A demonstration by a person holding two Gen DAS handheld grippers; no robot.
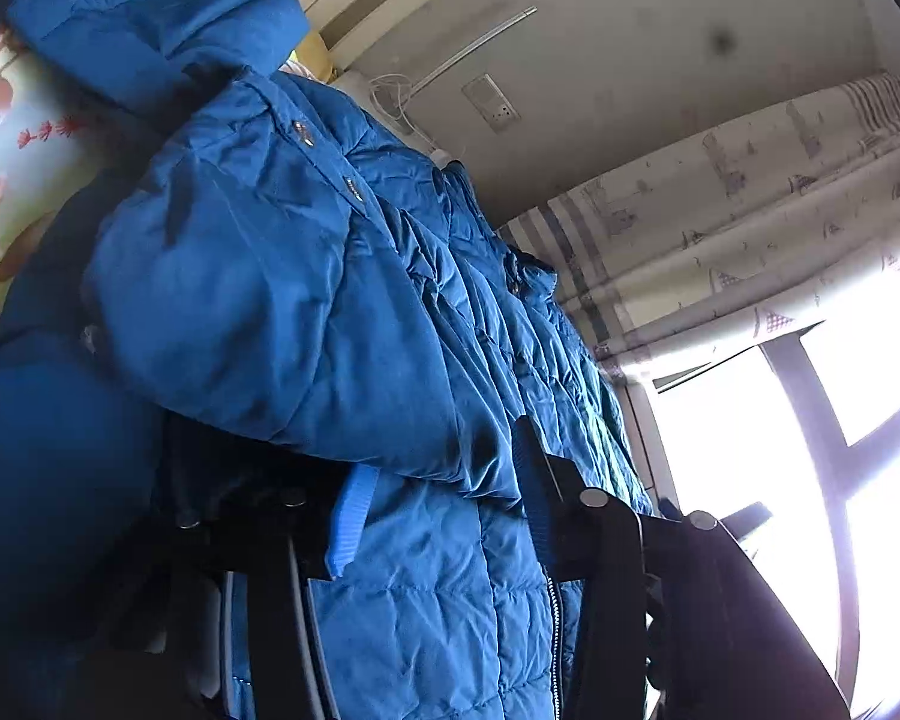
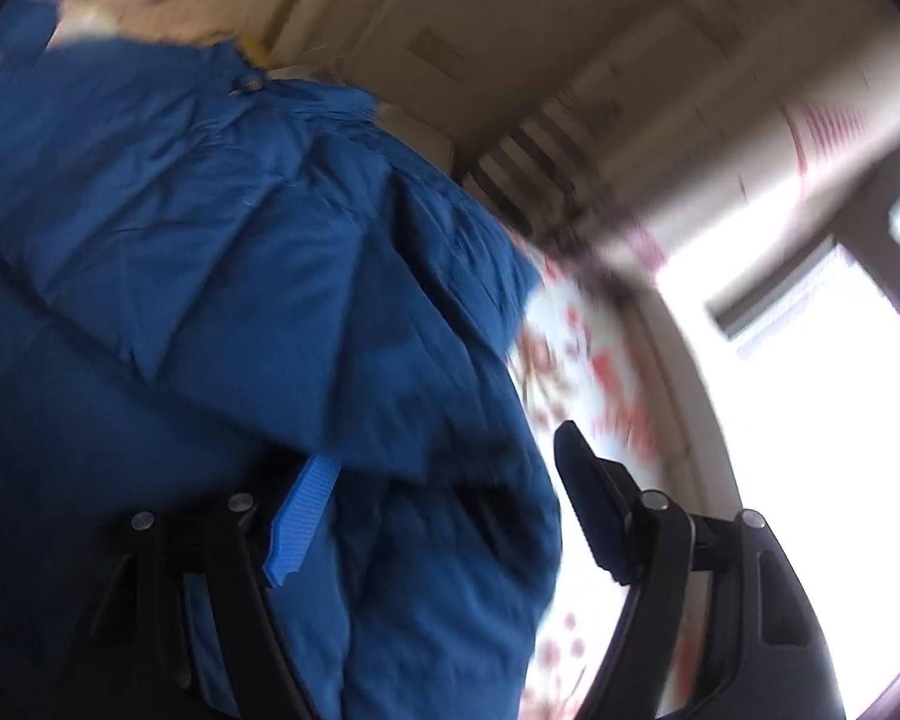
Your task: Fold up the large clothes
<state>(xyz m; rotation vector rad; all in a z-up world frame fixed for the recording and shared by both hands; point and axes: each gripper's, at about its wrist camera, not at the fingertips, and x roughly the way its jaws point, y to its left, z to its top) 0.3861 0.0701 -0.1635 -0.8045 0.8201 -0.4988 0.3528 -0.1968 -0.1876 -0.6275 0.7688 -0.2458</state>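
1. Where the left wrist camera looks, a big blue puffy jacket (image 1: 306, 276) fills most of the view, lying in thick folds on a flowered sheet (image 1: 6, 138).
2. The left gripper (image 1: 444, 516) has jacket cloth between its two fingers. One finger has a blue pad (image 1: 351, 525), and the other finger is dark. Whether the pads squeeze the cloth cannot be told.
3. A zipper (image 1: 555, 630) runs down the jacket near the dark finger.
4. A pale wall (image 1: 600, 60) with a wall socket (image 1: 491, 102) sits behind the jacket. A patterned curtain (image 1: 750, 198) hangs beside a bright window (image 1: 750, 480).
5. The right wrist view is blurry. The right gripper (image 2: 438, 504) has its fingers wide apart.
6. Its blue pad (image 2: 300, 522) is right next to the jacket (image 2: 210, 300). Its dark finger (image 2: 588, 498) stands clear of the cloth, with the flowered sheet (image 2: 600, 372) behind it.
7. Jacket cloth sits in the gap, but the fingers do not pinch it.
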